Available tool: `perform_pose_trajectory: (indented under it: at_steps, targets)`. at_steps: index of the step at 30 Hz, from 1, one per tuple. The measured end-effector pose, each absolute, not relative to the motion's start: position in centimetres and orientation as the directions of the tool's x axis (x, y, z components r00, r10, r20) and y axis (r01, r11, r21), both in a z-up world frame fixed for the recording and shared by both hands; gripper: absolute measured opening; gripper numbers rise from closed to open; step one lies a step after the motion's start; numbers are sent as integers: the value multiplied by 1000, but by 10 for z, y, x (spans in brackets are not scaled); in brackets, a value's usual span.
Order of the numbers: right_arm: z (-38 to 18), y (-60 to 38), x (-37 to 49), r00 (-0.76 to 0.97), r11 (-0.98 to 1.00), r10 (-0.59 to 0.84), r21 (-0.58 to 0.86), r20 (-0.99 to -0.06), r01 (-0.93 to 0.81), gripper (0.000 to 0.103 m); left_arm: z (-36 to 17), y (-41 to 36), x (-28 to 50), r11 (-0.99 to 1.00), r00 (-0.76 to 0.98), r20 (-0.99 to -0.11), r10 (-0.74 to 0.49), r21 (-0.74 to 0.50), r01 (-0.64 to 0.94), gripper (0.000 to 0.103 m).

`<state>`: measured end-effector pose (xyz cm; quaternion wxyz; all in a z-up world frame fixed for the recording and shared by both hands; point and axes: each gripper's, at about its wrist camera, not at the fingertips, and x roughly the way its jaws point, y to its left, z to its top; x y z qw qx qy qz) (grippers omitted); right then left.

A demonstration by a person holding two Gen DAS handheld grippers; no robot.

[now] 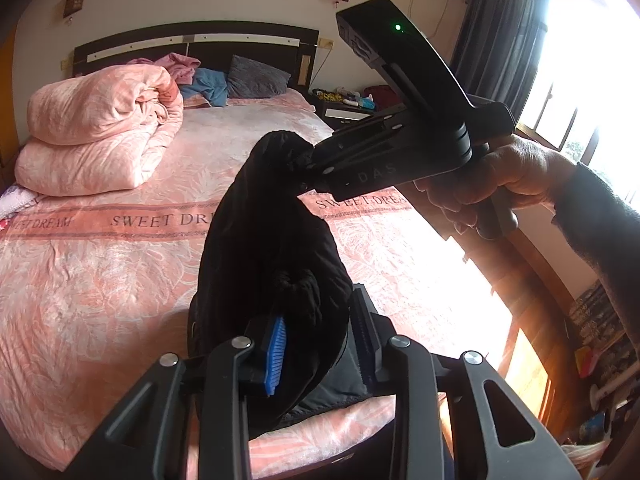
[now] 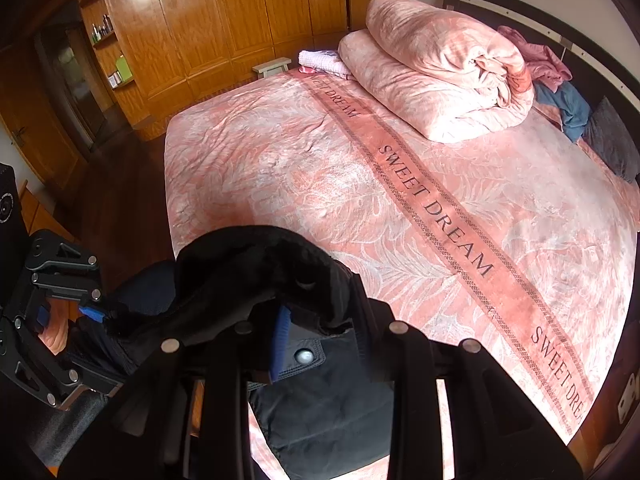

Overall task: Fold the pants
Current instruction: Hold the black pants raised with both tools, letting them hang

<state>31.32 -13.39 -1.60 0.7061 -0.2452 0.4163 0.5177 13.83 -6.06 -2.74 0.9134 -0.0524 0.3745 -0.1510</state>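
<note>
Black pants (image 1: 268,240) hang in the air above the pink bed (image 1: 100,280), held by both grippers. My left gripper (image 1: 320,344) is shut on one bunch of the waistband, blue pads pressed on the cloth. My right gripper (image 1: 308,164) is shut on another part of the waistband farther ahead, a hand on its handle. In the right wrist view my right gripper (image 2: 316,336) is shut on the black pants (image 2: 248,264); a snap button (image 2: 304,357) shows below it. My left gripper (image 2: 94,314) grips the same cloth at the lower left.
A folded pink duvet (image 1: 100,128) lies at the bed's head, with loose clothes (image 1: 208,84) and a grey pillow (image 1: 256,78) by the headboard. A nightstand (image 1: 348,104) and bright window (image 1: 580,80) are on the right. Wooden wardrobes (image 2: 224,20) stand past the bed's far side.
</note>
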Motion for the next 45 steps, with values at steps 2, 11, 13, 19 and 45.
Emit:
perform_pose_trajectory:
  at_steps: [2,11,13,19,45]
  targets:
    - [-17,-135,314,118,346,526,86,-842,-934,28,-28,-62,139,949,672,-670,-316,-207,240,30]
    - [-20,-140,315,122,350,519,80,-846,-933,28,-29,-67,142,945,662,-675,-325,-205,255,30]
    - [-21,-141,315,123,353,518,81,-847,-932,28,-30,-69,143,944,659,-677,-327,-204,259,30]
    - [-23,-145,315,124,357,514,80,-849,-931,28,-32,-72,146,942,651,-683,-331,-200,269,30]
    - [-31,-162,320,126,372,508,86,-852,-924,28,-39,-86,152,936,625,-703,-340,-187,299,29]
